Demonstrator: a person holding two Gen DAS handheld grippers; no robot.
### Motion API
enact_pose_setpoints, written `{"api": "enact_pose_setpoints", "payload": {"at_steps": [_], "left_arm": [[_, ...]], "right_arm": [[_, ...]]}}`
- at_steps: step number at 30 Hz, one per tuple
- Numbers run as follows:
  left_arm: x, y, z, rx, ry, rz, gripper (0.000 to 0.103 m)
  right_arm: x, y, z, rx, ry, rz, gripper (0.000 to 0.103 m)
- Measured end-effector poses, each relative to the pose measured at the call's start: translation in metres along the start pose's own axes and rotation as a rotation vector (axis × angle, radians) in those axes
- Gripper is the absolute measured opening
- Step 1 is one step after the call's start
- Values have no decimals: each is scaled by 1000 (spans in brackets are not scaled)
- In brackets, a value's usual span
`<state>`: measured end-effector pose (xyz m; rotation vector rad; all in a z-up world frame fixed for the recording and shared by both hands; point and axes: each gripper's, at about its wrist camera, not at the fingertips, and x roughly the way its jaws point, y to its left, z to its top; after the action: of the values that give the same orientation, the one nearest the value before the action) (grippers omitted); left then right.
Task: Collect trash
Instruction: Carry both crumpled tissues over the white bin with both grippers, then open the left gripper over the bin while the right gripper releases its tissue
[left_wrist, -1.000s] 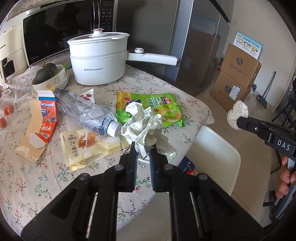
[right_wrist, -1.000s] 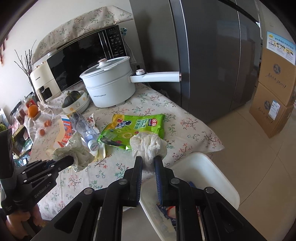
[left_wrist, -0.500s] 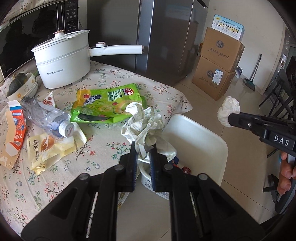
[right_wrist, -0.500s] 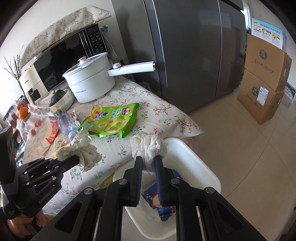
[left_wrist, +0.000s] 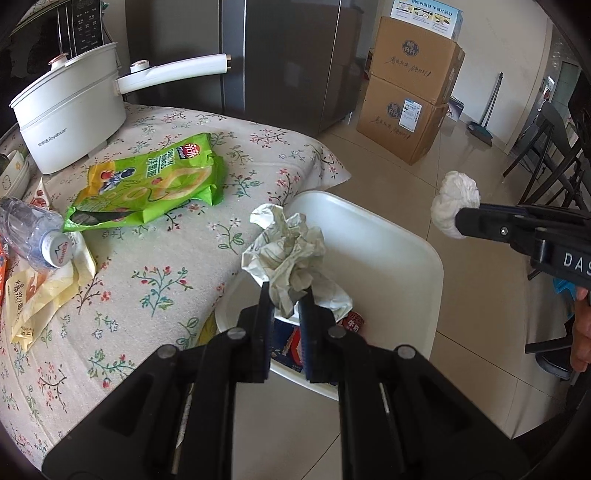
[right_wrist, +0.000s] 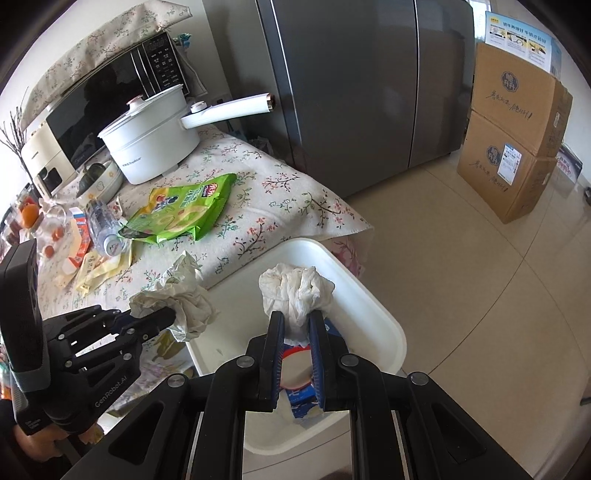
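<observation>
My left gripper (left_wrist: 285, 295) is shut on a crumpled printed paper wrapper (left_wrist: 286, 251), held above the near rim of a white trash bin (left_wrist: 388, 236) beside the table. My right gripper (right_wrist: 296, 321) is shut on a crumpled white tissue (right_wrist: 295, 288), hanging over the same bin (right_wrist: 373, 310), which holds several packets. In the left wrist view the right gripper (left_wrist: 458, 221) and its tissue (left_wrist: 454, 203) float at the right. In the right wrist view the left gripper (right_wrist: 173, 317) and its wrapper (right_wrist: 181, 295) sit at the left. A green snack bag (left_wrist: 147, 181), a plastic bottle (left_wrist: 33, 229) and a yellow wrapper (left_wrist: 37, 291) lie on the floral tablecloth.
A white pot (left_wrist: 70, 110) with a long handle stands at the table's back, a microwave (right_wrist: 110, 96) behind it. A grey fridge (right_wrist: 351, 81) rises behind the table. Cardboard boxes (left_wrist: 410, 96) are stacked on the tiled floor, and dark chairs (left_wrist: 550, 147) stand at the right.
Both grippers have carried their crumpled papers from above the table out over the white bin and a little lower. The jaws have stayed shut on them.
</observation>
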<state>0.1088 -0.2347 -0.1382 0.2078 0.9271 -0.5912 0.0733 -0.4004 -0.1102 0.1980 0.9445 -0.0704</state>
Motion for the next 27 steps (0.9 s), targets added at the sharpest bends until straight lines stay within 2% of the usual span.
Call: {"api": "enact_pose_setpoints", "payload": {"at_steps": [7, 9, 11, 14, 20, 27], "left_arm": [[11, -5, -2, 19, 22, -5, 18], [13, -6, -2, 18, 31, -5, 26], [13, -6, -2, 18, 27, -1, 48], [10, -6, -1, 24, 7, 17, 62], [5, 0, 1, 16, -7, 30, 74], [-6, 10, 3, 2, -28, 59, 81]], "right_arm": [[6, -9, -5, 17, 29, -3, 15], [9, -11, -6, 21, 40, -2, 15], [11, -13, -7, 24, 51, -3, 15], [15, -15, -8, 31, 66, -4, 15], [23, -18, -8, 48, 92, 3, 15], [30, -15, -9, 46, 117, 12, 16]]}}
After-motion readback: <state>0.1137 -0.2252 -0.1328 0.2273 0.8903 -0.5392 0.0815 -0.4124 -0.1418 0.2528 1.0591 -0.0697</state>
